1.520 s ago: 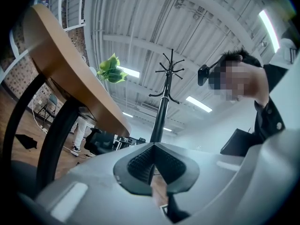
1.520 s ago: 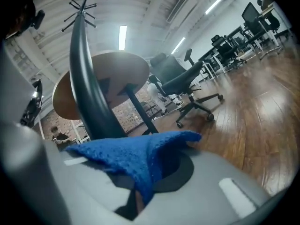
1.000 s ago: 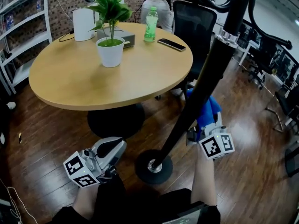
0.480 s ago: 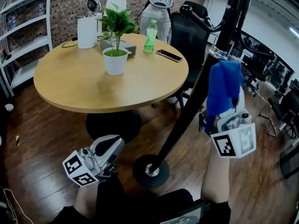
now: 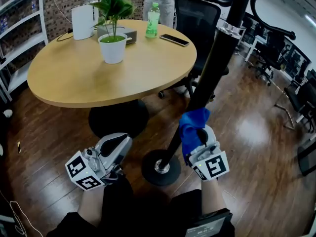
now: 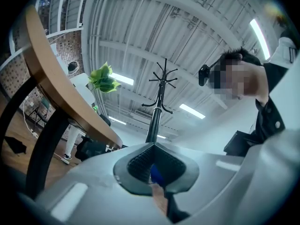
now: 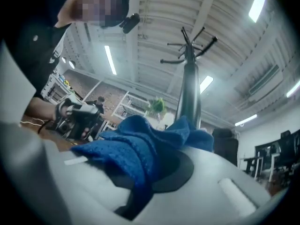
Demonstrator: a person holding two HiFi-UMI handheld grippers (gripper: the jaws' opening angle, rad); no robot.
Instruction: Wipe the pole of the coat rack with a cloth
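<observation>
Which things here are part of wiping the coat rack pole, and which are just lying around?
Part of the job: coat rack pole, blue cloth, right gripper clamping the cloth.

Lying about: round table, potted plant, green bottle, phone, office chair.

The head view looks steeply down on the round wooden desk (image 5: 74,78) and black metal coat-rack pole (image 5: 210,78); both low gripper views face up toward that pole.
</observation>
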